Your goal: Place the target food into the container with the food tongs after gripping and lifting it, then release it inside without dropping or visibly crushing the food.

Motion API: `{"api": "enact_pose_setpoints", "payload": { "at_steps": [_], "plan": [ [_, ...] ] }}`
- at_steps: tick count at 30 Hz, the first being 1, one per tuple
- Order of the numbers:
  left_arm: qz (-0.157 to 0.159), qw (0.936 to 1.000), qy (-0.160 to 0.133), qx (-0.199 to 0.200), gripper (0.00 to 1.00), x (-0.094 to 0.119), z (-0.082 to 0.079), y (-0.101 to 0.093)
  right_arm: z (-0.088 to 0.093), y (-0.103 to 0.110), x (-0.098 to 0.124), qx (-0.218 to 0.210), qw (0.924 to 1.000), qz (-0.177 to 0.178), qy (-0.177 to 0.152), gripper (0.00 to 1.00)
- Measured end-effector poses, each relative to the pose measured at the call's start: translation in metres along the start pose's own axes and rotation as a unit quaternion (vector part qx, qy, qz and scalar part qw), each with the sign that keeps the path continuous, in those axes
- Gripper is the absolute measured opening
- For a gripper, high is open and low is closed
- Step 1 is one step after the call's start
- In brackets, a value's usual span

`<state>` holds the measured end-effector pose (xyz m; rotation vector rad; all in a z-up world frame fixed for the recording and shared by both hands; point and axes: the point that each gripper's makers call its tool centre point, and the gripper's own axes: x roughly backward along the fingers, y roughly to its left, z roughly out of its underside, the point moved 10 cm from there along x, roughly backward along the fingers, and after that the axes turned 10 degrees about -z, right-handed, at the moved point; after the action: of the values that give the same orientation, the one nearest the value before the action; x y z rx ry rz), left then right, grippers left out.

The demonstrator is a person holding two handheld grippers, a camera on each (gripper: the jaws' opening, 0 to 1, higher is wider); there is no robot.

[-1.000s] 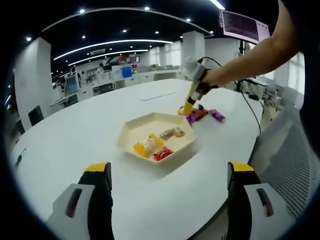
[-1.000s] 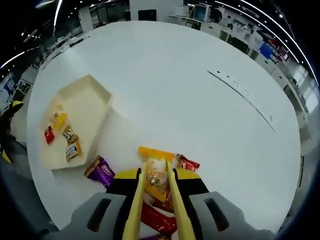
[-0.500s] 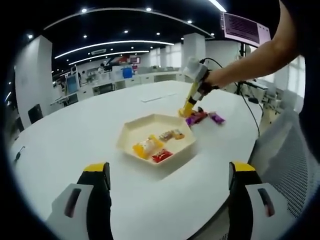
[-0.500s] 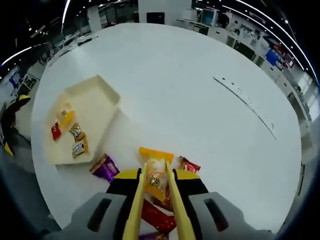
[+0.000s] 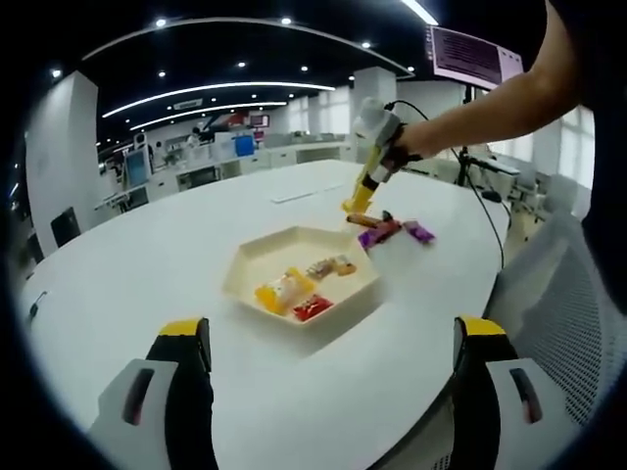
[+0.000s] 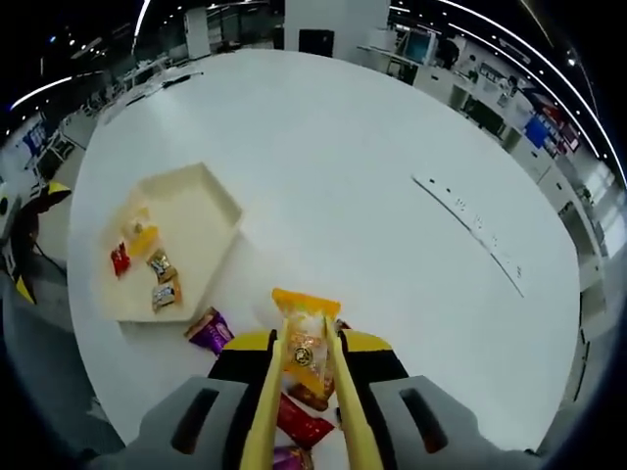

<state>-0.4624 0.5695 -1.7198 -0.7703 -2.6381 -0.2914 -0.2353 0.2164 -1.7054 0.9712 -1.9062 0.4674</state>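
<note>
My right gripper (image 6: 306, 377) is shut on yellow food tongs (image 6: 263, 397), whose tips pinch an orange-yellow snack packet (image 6: 304, 323) held up above the table. The left gripper view shows that gripper (image 5: 370, 147) in a person's hand, with the packet (image 5: 353, 208) hanging above a small pile of snacks (image 5: 384, 231). The cream hexagonal tray (image 6: 211, 211) lies to the left and holds several wrapped snacks (image 6: 142, 237). In the left gripper view the tray (image 5: 284, 247) sits mid-table. My left gripper (image 5: 333, 338) stands open over the near table edge with nothing in it.
A purple packet (image 6: 208, 331) and a red packet (image 6: 299, 423) lie on the white round table (image 6: 323, 147) below the tongs. A long white strip (image 6: 470, 230) lies on the table to the right. A grey mesh chair (image 5: 563, 294) stands at the table's right side.
The right gripper has risen with the tongs and the orange-yellow packet, off the snack pile; the table looks farther away. The left gripper has barely moved.
</note>
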Motion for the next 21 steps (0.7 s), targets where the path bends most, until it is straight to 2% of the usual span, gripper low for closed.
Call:
{"api": "enact_pose_setpoints", "payload": {
  "at_steps": [11, 21],
  "plan": [
    [-0.002, 1.0, -0.005, -0.001, 0.99, 0.001, -0.001, 0.0, -0.014, 0.003, 0.011, 0.014, 0.9999, 0.003, -0.002, 0.24],
    [-0.003, 1.0, -0.006, -0.004, 0.99, 0.001, 0.0, 0.001, -0.03, 0.018, 0.013, 0.03, 0.9995, -0.011, -0.003, 0.24]
  ]
}}
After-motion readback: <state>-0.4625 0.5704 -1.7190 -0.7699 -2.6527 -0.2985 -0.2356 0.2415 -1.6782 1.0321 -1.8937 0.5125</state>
